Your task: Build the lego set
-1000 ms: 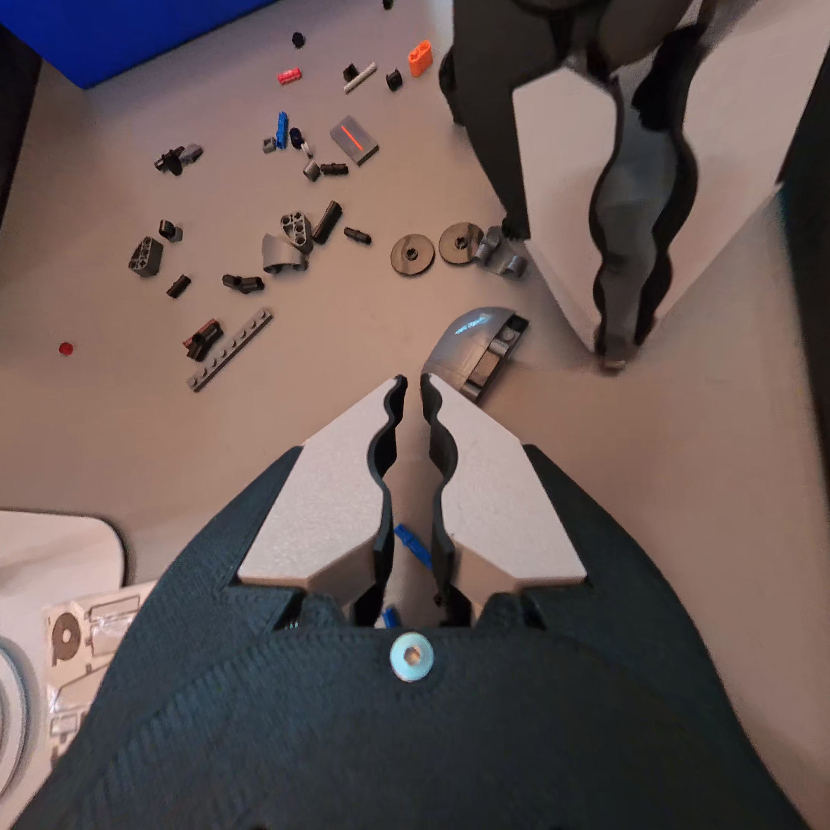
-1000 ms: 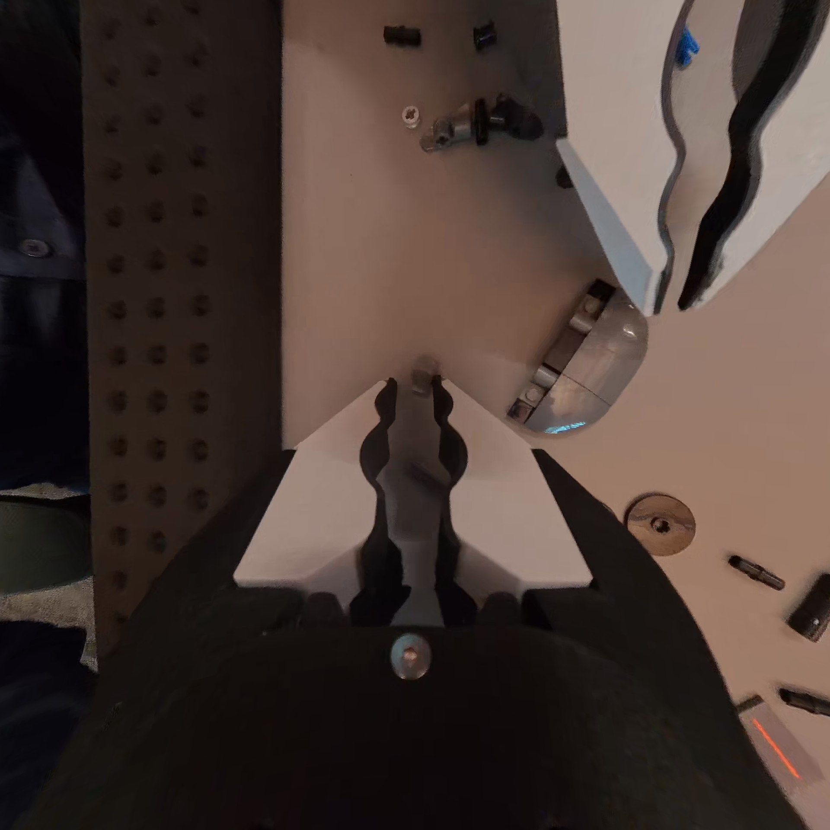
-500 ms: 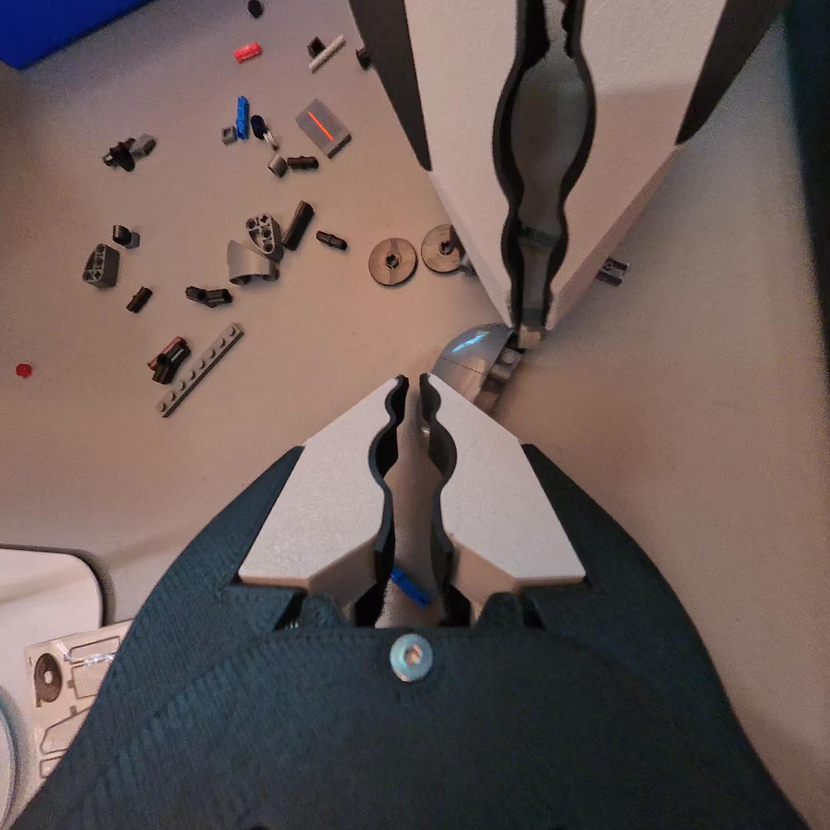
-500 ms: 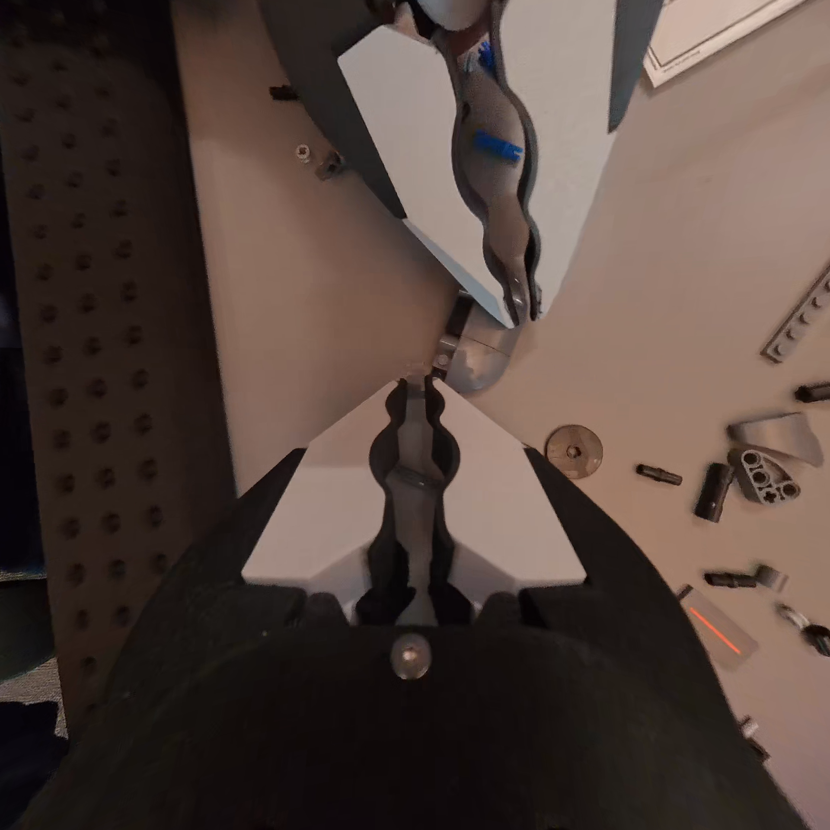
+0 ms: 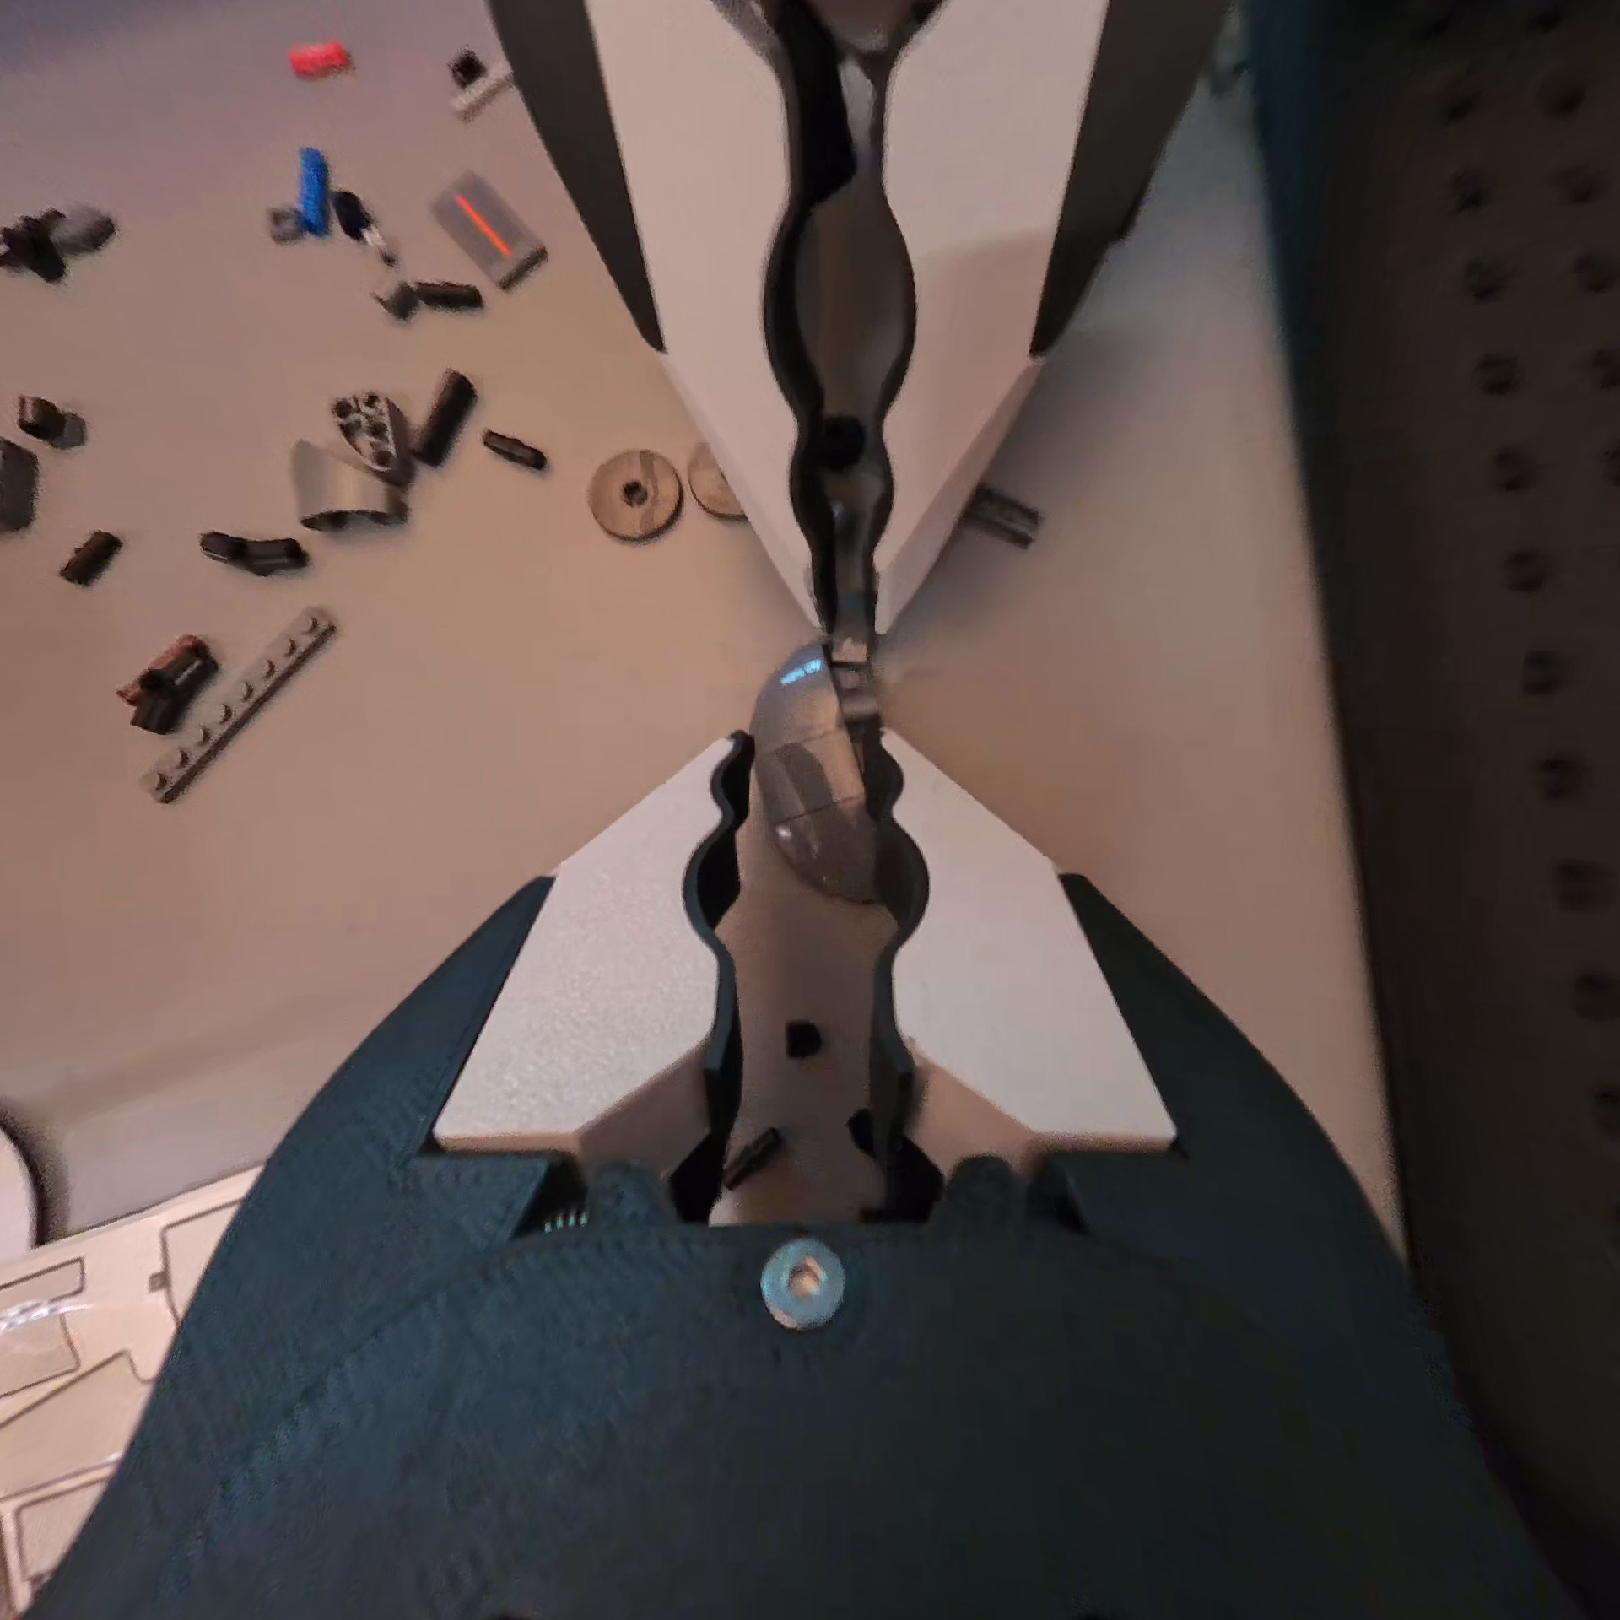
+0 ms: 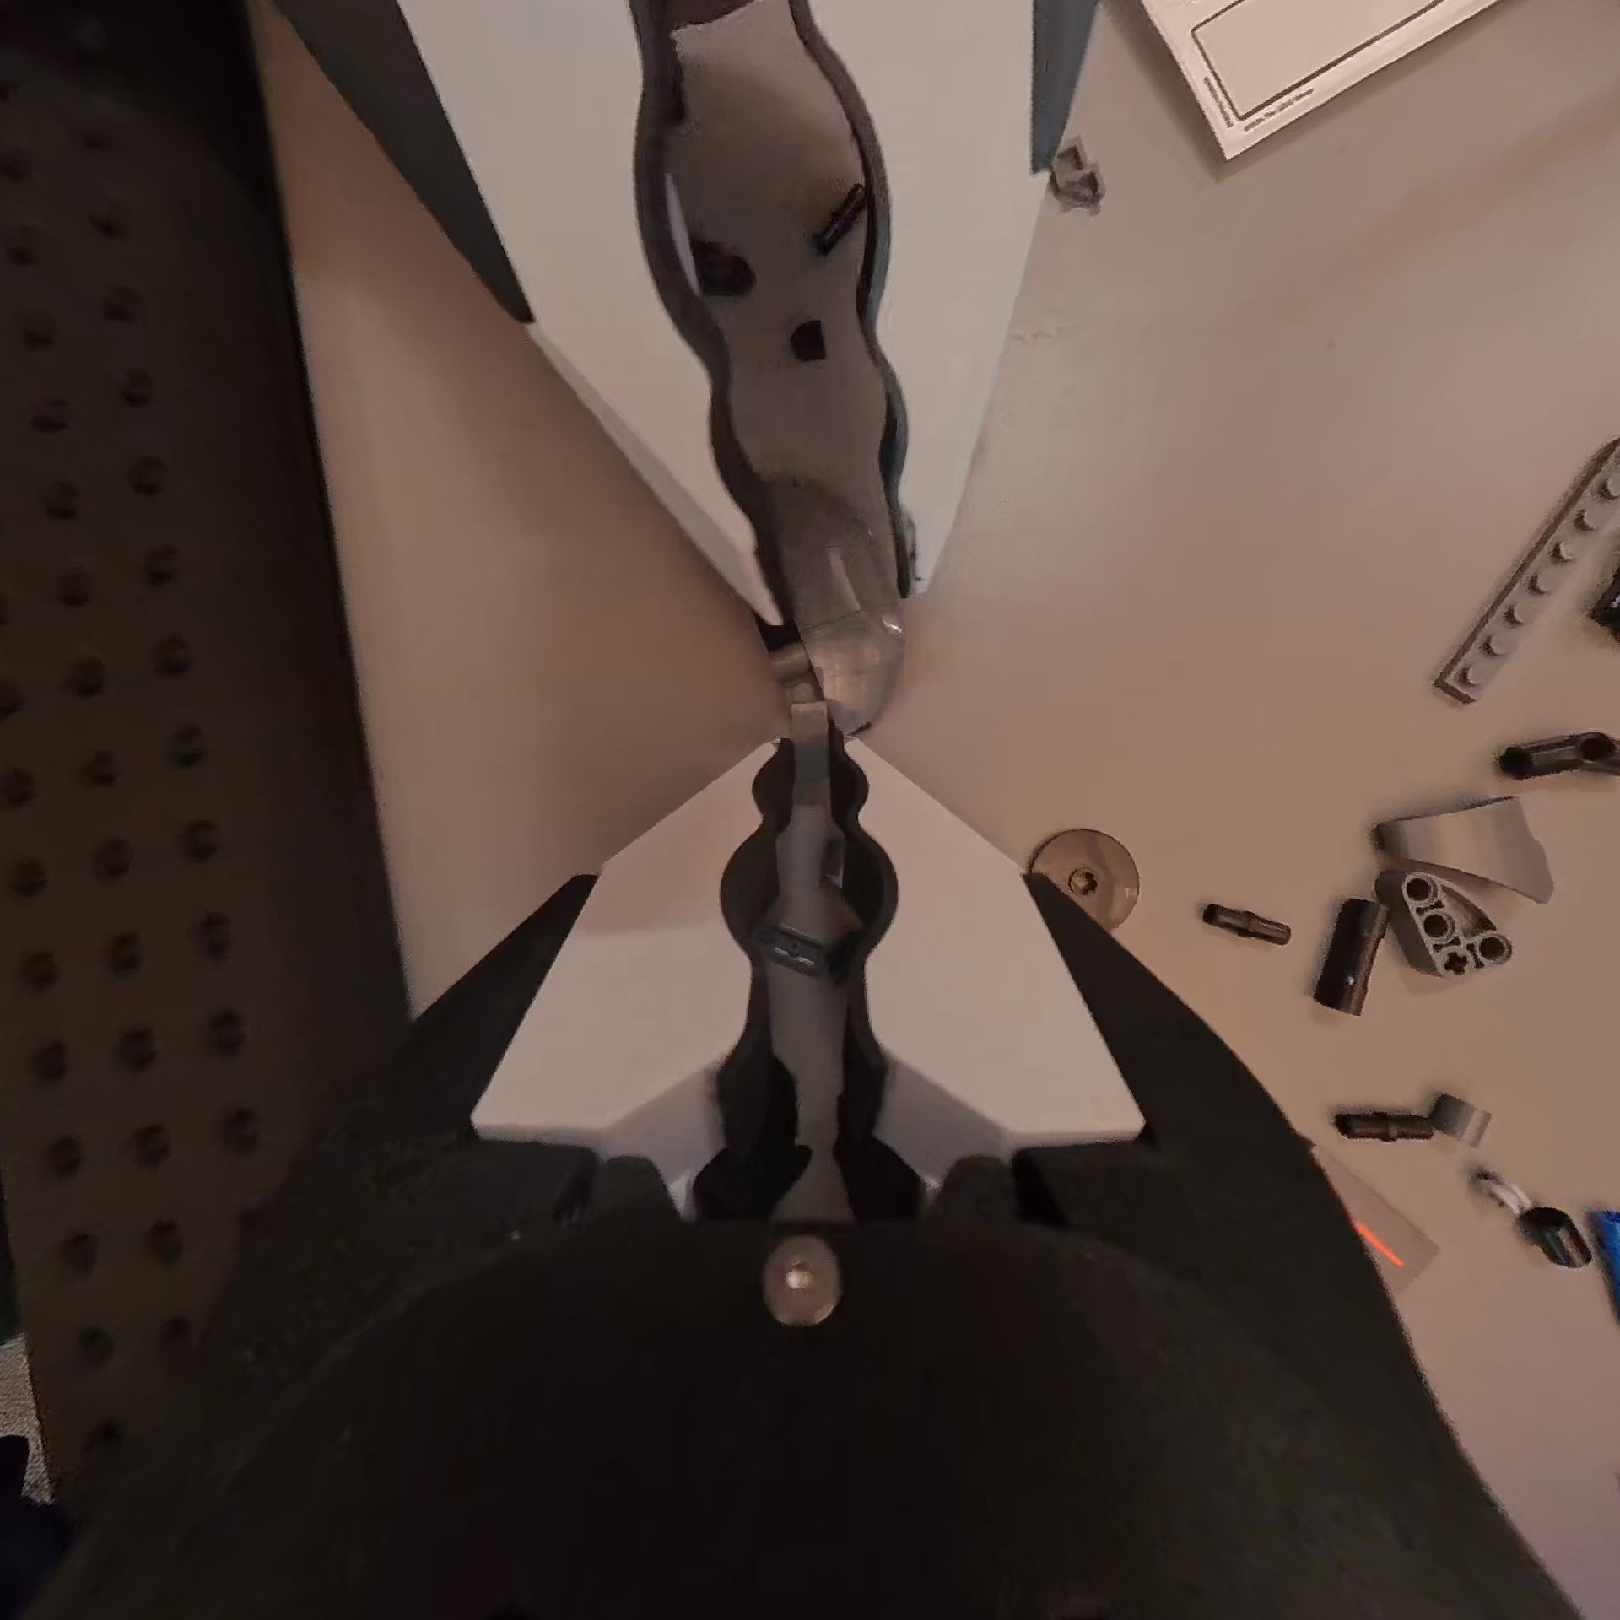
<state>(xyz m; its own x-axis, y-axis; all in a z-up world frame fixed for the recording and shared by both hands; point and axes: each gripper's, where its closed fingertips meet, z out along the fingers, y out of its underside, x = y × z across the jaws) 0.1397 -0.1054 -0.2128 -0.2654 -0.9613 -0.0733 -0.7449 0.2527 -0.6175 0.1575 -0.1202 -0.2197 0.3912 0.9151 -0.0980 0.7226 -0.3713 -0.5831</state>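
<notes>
Loose parts, far left: I see small black and grey lego pieces strewn on the tabletop, among them a long grey studded plate, a grey curved panel and a blue pin.
Discs: two flat grey round discs lie just left of the right claw.
Left claw: my own, low in the left wrist view, its jaws stand part-way apart around the rounded grey lego assembly; whether both inner faces press on it I cannot tell.
Task piece: the rounded grey lego assembly sits at the middle of both views, between the two claws' tips, just over the tabletop.
Right claw: closed on a slim grey lego piece, whose front end touches the assembly's edge.
Claws to each other: tip to tip, facing.
Far right: a dark perforated board borders the tabletop.
Paper: a white printed sheet lies at the right wrist view's upper right.
</notes>
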